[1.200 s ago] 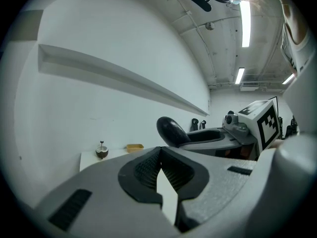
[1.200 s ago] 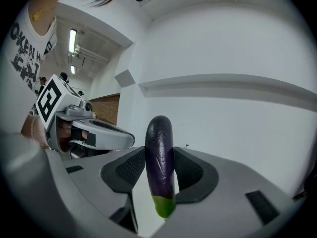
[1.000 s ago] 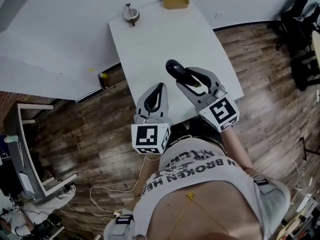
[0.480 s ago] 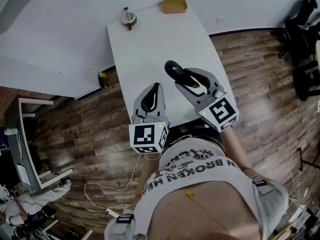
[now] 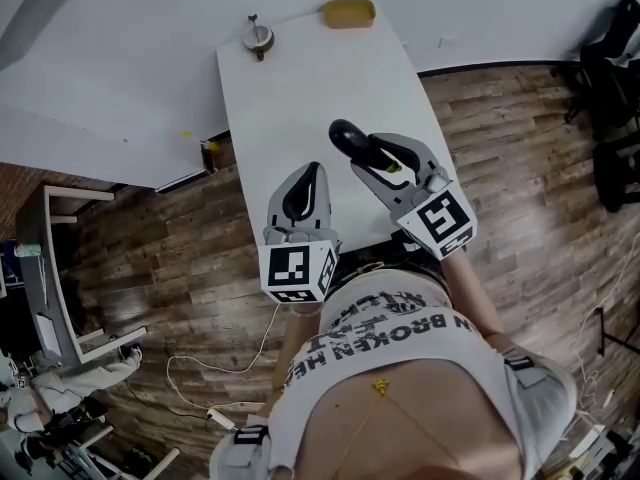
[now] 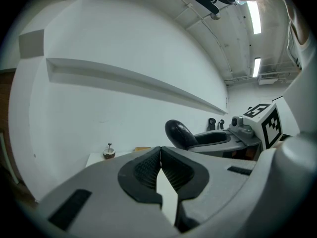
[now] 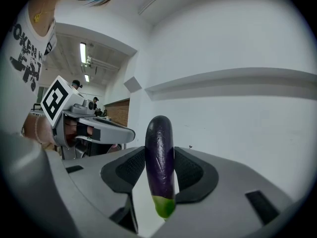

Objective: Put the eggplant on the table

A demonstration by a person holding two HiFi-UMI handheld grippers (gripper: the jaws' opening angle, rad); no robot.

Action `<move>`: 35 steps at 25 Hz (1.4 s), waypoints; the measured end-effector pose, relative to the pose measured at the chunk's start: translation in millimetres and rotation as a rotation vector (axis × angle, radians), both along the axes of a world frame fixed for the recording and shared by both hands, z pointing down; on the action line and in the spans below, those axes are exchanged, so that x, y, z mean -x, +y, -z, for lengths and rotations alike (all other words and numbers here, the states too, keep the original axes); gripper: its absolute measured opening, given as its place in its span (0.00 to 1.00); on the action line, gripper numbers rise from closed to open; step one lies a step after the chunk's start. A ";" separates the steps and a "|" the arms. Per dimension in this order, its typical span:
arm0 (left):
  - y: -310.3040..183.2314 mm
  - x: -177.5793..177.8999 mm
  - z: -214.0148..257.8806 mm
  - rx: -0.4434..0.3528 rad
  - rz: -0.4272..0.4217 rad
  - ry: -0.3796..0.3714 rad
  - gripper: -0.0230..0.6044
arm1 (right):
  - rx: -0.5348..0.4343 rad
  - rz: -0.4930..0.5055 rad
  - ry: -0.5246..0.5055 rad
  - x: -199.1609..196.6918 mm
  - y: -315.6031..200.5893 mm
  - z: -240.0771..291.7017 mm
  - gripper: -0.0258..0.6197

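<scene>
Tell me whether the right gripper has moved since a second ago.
Yes, slightly. The right gripper, shut on the eggplant, has edged along the table toward the yellow object at its far end; the gap is smaller.

Soft, even light fills the head view, leaving the white rectangular table (image 5: 300, 98) flat, pale and nearly shadowless, with washed-out colour around it. Both gripper views bulge strongly and fade to black corners; long ceiling strip lamps (image 6: 256, 17) glare high above the table.
</scene>
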State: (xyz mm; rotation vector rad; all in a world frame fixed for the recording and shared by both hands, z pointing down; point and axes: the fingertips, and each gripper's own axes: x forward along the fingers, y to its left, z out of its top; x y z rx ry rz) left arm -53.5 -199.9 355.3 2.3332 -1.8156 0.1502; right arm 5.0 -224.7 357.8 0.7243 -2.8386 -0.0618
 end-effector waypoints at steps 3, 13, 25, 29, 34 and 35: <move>-1.6 -2.8 -0.2 0.004 0.008 -0.006 0.05 | 0.003 0.019 0.003 0.1 -1.5 -1.5 0.32; -0.6 3.9 -3.2 0.012 0.050 -0.008 0.05 | 0.001 0.074 0.028 10.5 -3.3 -8.8 0.32; -4.4 13.8 -10.6 0.040 0.076 0.001 0.05 | 0.023 0.116 0.125 27.8 -18.7 -37.2 0.32; -2.3 17.7 -14.8 0.053 0.086 0.004 0.05 | 0.051 0.132 0.173 30.9 -21.3 -57.7 0.32; 3.0 26.6 -18.7 0.068 0.103 0.005 0.05 | 0.053 0.151 0.257 36.3 -21.3 -82.8 0.32; 4.2 28.6 -19.6 0.071 0.106 0.005 0.05 | 0.057 0.156 0.270 37.9 -20.8 -87.9 0.32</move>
